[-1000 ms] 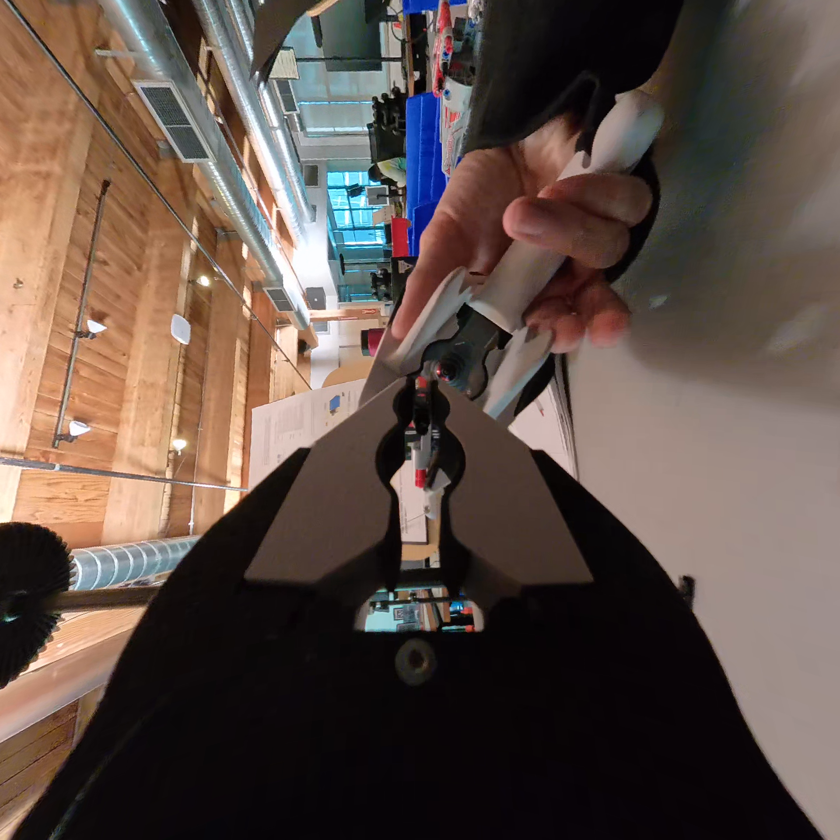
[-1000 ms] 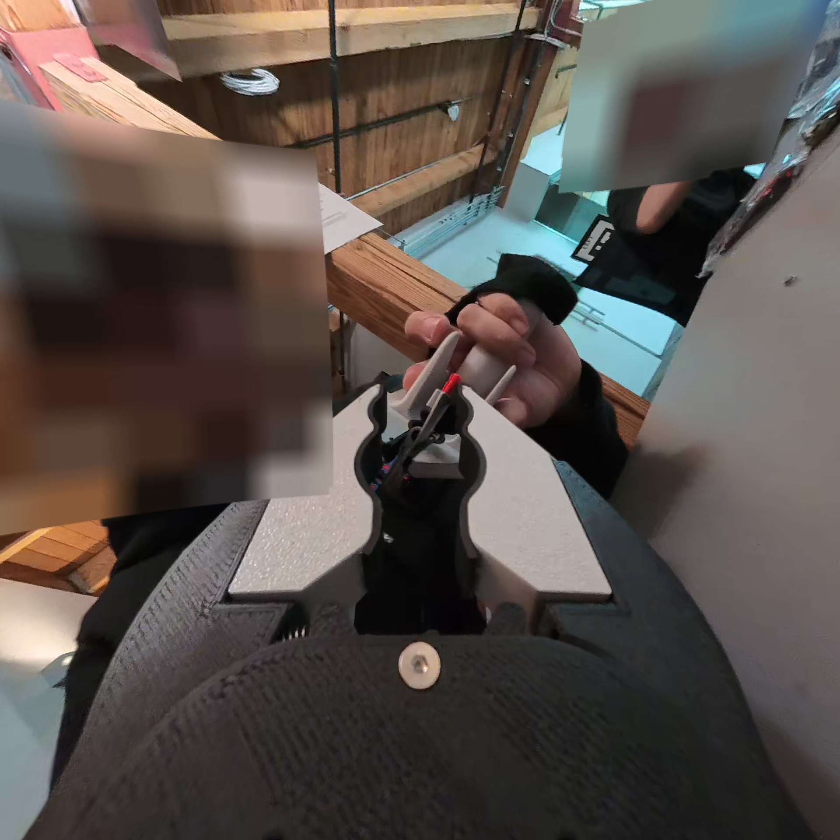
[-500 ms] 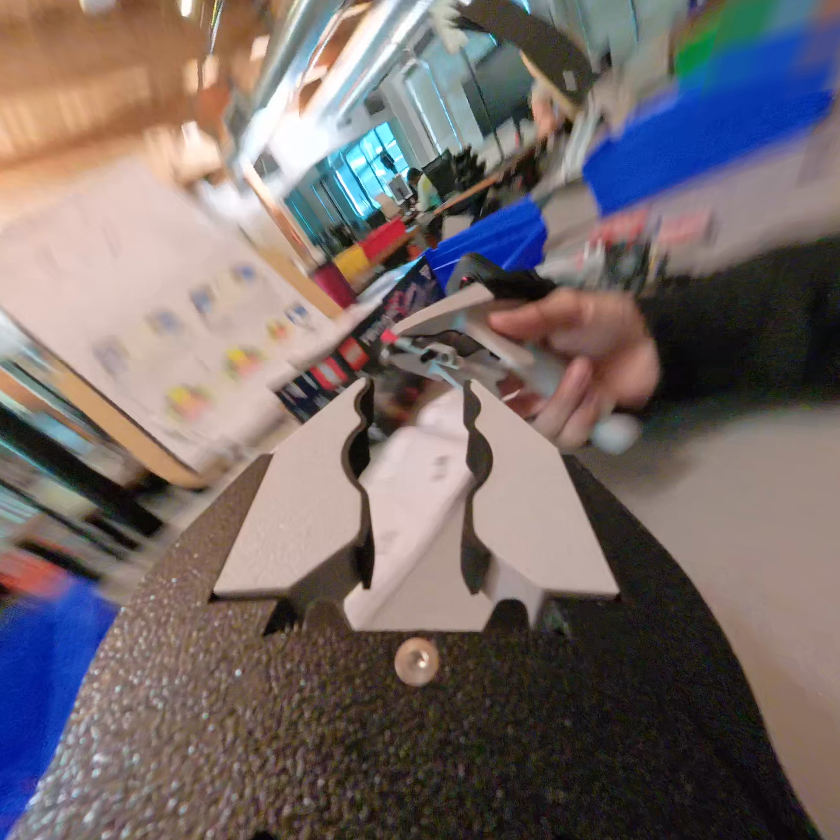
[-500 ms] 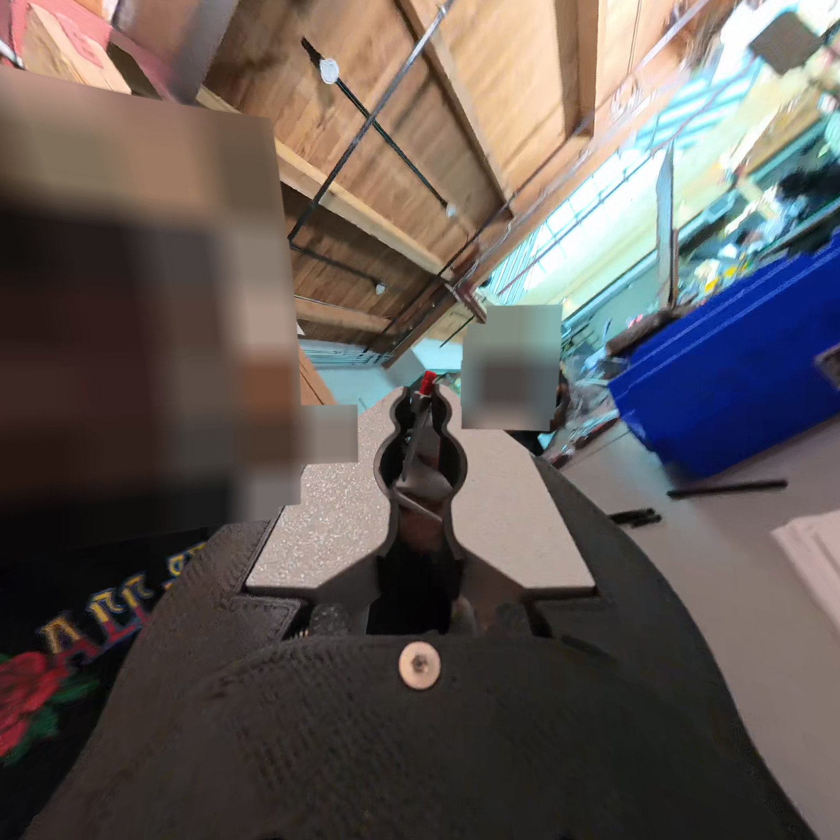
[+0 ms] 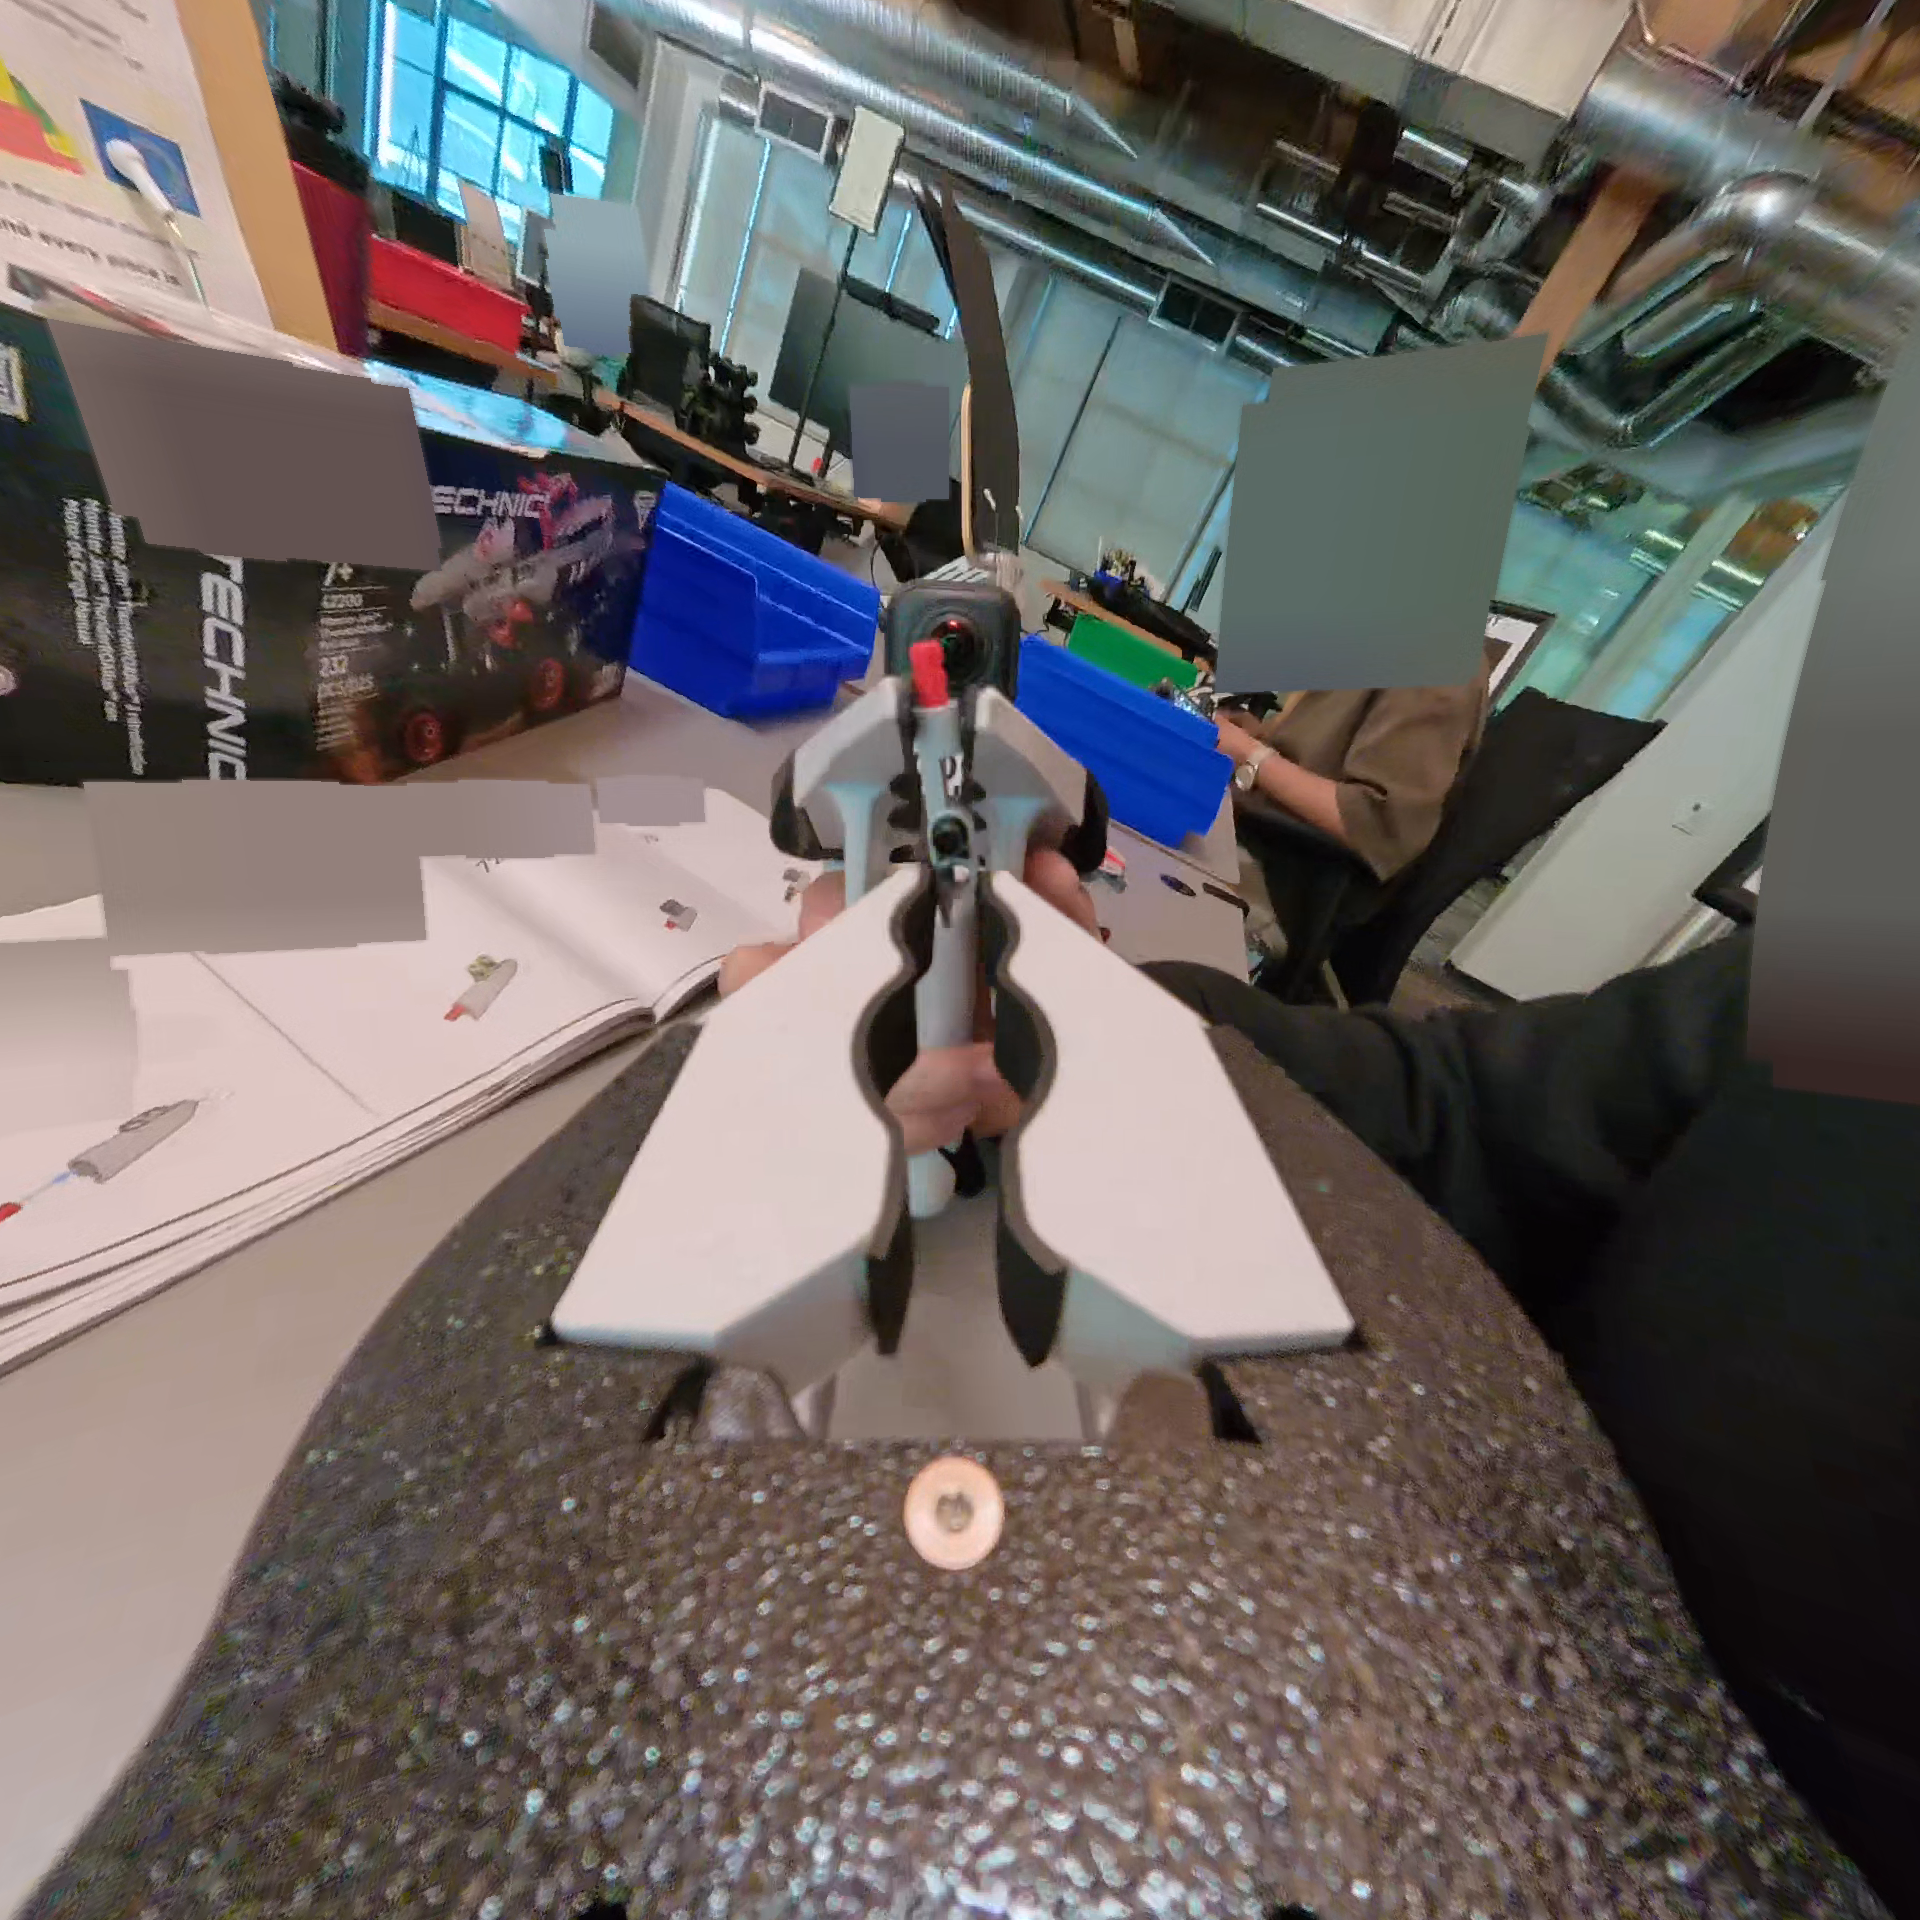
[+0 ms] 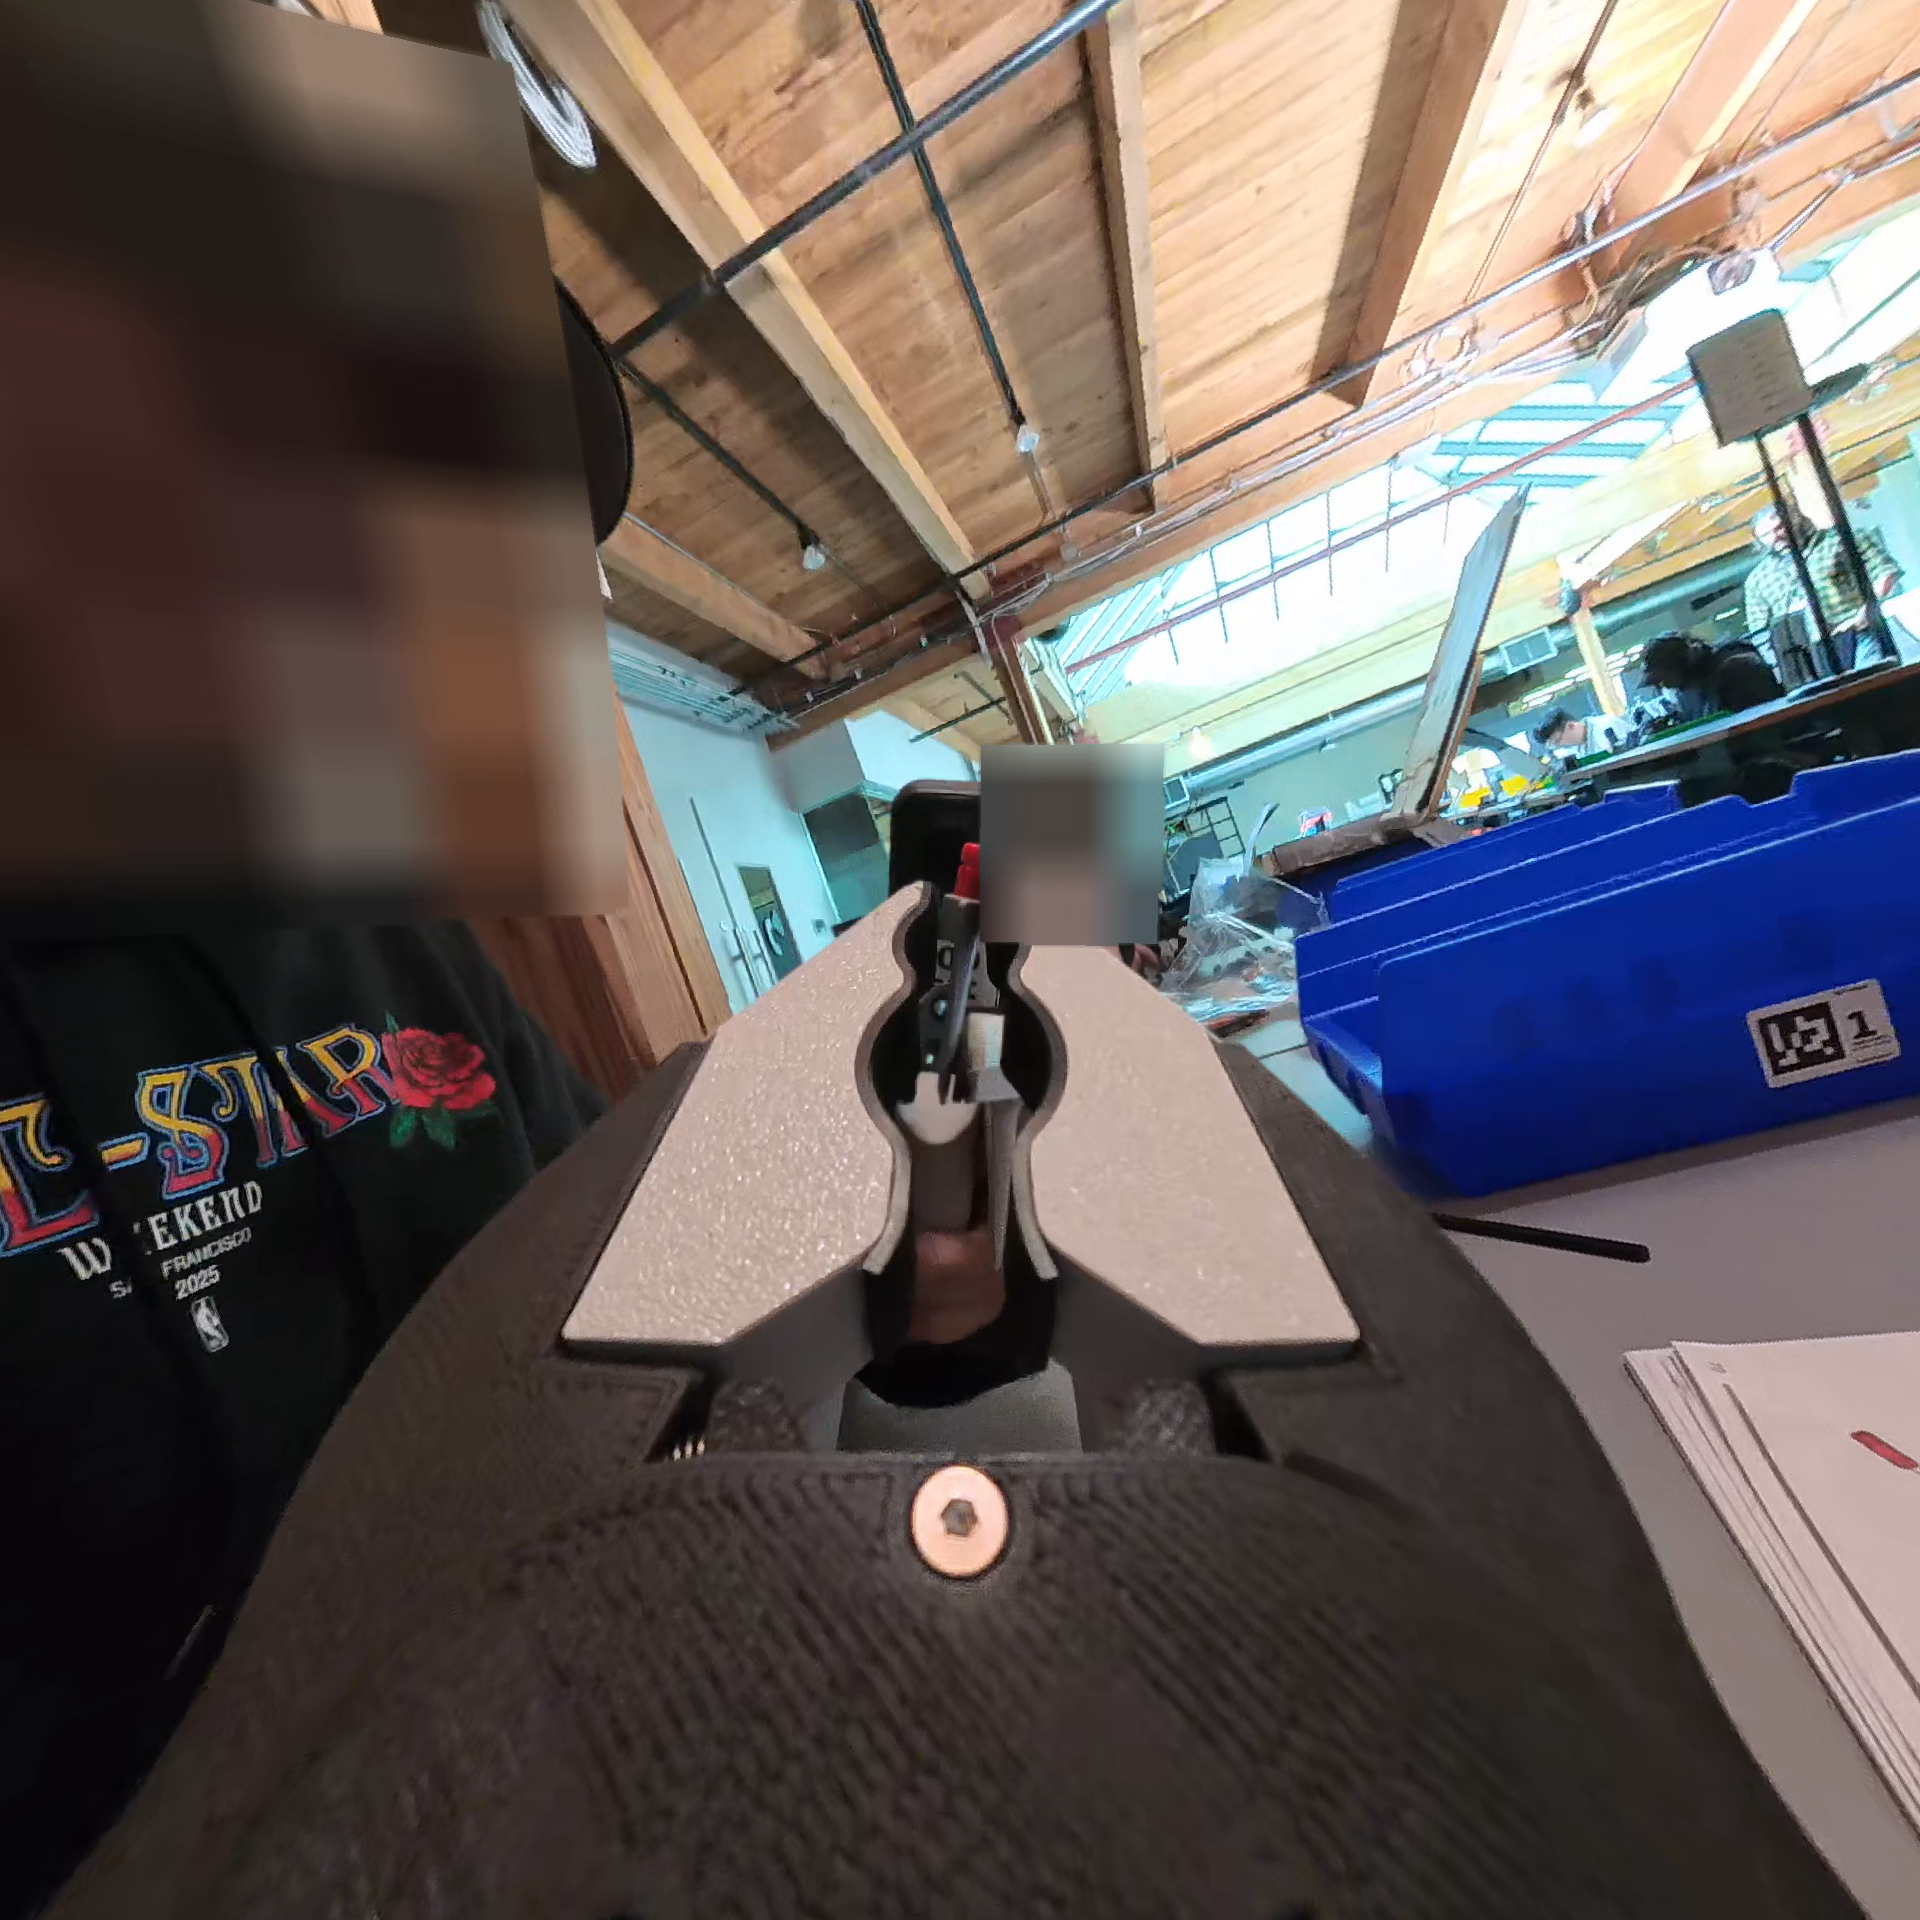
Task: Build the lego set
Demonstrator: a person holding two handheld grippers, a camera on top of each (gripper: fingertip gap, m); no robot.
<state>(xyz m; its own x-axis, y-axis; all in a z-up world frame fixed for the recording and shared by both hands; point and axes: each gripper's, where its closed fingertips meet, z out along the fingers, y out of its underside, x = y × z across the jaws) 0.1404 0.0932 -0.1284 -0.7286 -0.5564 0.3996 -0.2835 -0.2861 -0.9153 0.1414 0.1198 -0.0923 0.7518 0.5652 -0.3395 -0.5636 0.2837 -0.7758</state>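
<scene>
A small lego assembly point(image 5: 940, 748) of grey and black parts with a red pin on top is held up in the air between my two grippers, which face each other tip to tip. My left gripper point(image 5: 954, 894) has its jaws nearly together on the assembly's black lower end. My right gripper point(image 5: 935, 727) shows beyond it with a hand behind. In the right wrist view my right gripper point(image 6: 966, 935) is shut on the same assembly point(image 6: 961, 977), and the red pin point(image 6: 968, 871) sticks out past the tips.
An open instruction booklet point(image 5: 416, 997) lies on the grey table point(image 5: 156, 1455) at left, with the dark set box point(image 5: 312, 644) behind it. Blue bins point(image 5: 748, 613) point(image 6: 1610, 987) stand at the back. A black axle point(image 6: 1538, 1242) lies near the booklet point(image 6: 1818, 1507). A seated person point(image 5: 1371, 769) is at the far right.
Both grippers swung round to level. My left gripper opened and came off the assembly half a second ago. Now it is back on it with the jaws narrowed. The right kept its hold.
</scene>
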